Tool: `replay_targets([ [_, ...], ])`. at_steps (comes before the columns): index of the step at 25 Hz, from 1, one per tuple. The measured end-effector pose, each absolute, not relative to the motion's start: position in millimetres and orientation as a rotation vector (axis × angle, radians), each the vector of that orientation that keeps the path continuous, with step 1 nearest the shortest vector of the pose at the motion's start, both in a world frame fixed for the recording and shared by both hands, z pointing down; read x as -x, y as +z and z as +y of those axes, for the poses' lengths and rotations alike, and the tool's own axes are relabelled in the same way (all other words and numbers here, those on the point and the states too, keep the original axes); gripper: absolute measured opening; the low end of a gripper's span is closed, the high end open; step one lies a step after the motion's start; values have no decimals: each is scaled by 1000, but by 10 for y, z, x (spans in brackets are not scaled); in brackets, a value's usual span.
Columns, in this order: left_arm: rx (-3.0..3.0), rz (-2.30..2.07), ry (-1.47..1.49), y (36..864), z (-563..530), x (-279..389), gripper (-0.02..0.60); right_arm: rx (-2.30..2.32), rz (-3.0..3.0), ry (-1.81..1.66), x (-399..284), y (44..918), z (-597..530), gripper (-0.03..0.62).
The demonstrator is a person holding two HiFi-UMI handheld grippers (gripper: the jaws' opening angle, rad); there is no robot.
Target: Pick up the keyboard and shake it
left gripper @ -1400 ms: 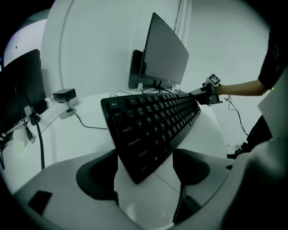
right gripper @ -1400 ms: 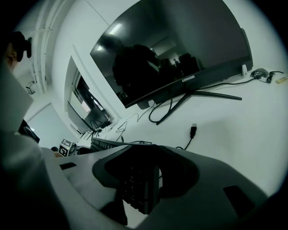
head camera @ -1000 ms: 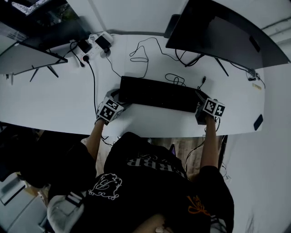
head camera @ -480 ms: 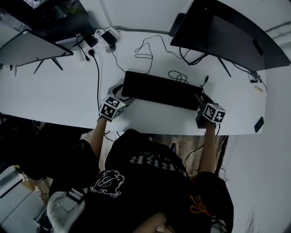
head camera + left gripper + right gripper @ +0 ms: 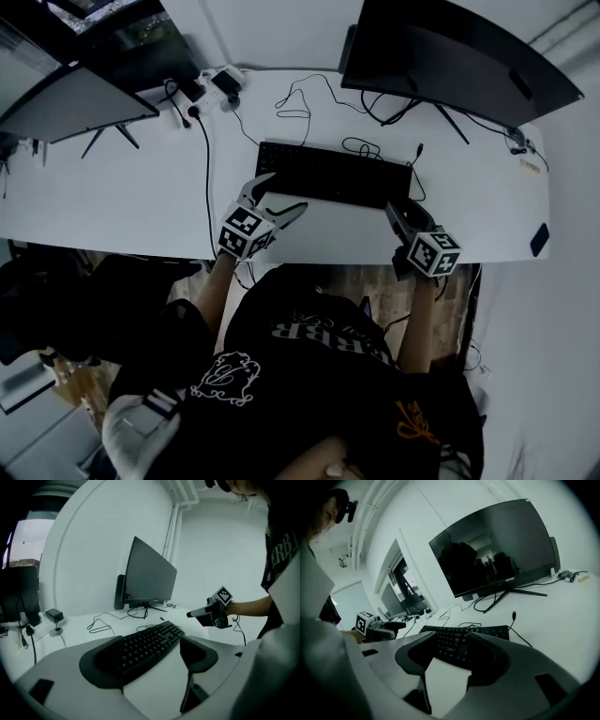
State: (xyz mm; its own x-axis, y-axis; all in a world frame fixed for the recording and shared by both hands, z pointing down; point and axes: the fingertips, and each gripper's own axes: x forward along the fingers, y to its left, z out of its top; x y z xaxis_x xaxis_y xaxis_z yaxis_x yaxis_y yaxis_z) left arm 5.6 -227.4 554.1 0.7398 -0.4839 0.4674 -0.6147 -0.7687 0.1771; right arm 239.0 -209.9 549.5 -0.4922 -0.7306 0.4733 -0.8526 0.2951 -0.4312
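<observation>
A black keyboard [image 5: 333,173] lies flat on the white desk [image 5: 122,197], its cable trailing off its far side. My left gripper [image 5: 281,195] hovers just off the keyboard's left near corner, jaws wide open and empty. In the left gripper view the keyboard [image 5: 150,644] stretches away beyond the spread jaws. My right gripper [image 5: 397,214] sits short of the keyboard's right end near the desk's front edge. Its jaws are closing with nothing between them, and the keyboard [image 5: 492,631] lies beyond them.
A large curved monitor [image 5: 450,56] stands behind the keyboard, a second screen [image 5: 75,103] at the far left. A power strip [image 5: 211,84] and loose cables [image 5: 300,103] lie at the back. A small dark object [image 5: 539,239] rests at the desk's right edge.
Both grippers were at the keyboard's two ends and have drawn back toward the desk's front edge. The keyboard now rests on the desk, free of both.
</observation>
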Motion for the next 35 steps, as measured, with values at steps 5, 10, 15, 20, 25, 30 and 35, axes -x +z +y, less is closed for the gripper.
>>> replay_targets([
  [5, -2711, -784, 517, 5176, -1827, -359, 394, -1400, -2439, 887, -2073, 5278, -1602, 183],
  [10, -2758, -753, 474, 4934, -1355, -484, 393, -1377, -2489, 808, -1846, 5077, -1122, 170],
  [15, -2781, -725, 457, 4825, -844, -537, 393, -1374, -2542, 784, -1681, 4944, -600, 160],
  [20, -2785, -733, 396, 4701, -310, -479, 379, -1384, -2589, 764, -1513, 4820, -137, 138],
  [25, -2740, -749, 350, 4687, 141, -379, 333, -1397, -2634, 759, -1391, 4740, 211, 130],
  [30, -2749, -792, 353, 4592, 328, -210, 265, -1410, -2653, 766, -1271, 4703, 412, 102],
  [35, -2750, -848, 314, 4452, 395, 0, 161, -1405, -2665, 777, -1121, 4683, 504, 65],
])
